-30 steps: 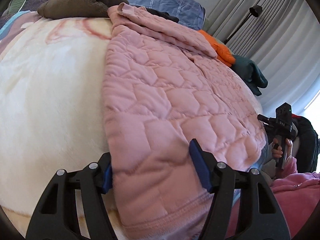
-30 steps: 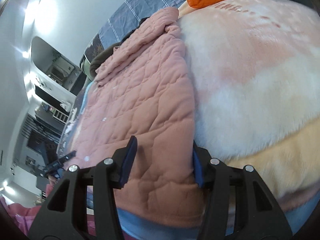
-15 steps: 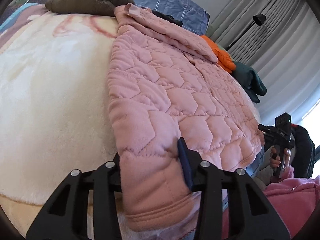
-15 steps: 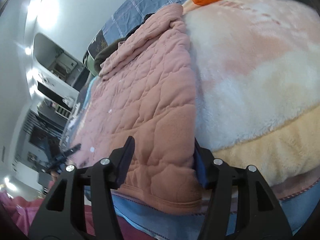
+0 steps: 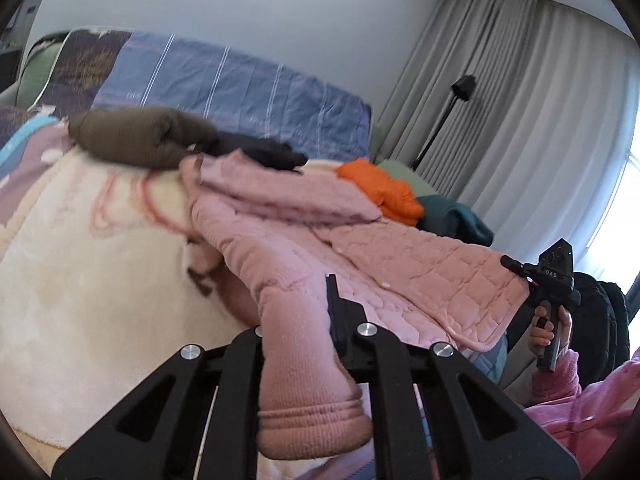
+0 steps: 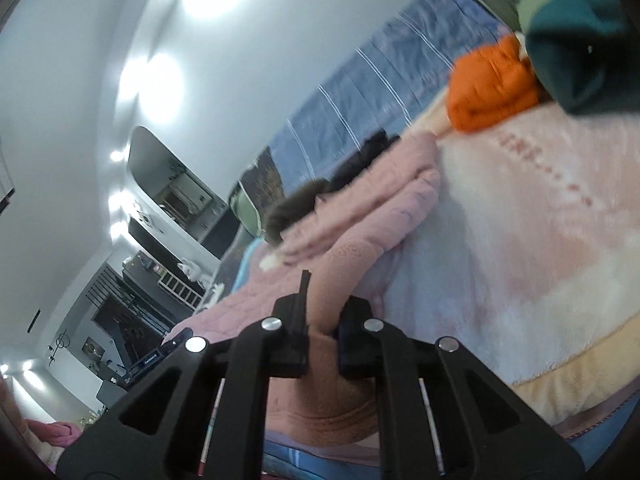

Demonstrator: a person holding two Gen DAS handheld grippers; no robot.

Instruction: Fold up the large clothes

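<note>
The left gripper (image 5: 298,312) has just been closing and pinches the pink jacket (image 5: 400,264); the right gripper (image 6: 322,312) has too, above the blanket (image 6: 520,240).

White letters "DAS" on the black body of the right gripper (image 5: 520,271) near its camera; faint pink lettering on the cream blanket (image 6: 520,240), too blurred to read.

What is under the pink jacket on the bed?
The pink jacket lies on a fluffy cream blanket, which shows along both sides. The lifted left sleeve uncovers shadowed blanket. Whatever sits beneath the jacket's middle stays covered.
</note>
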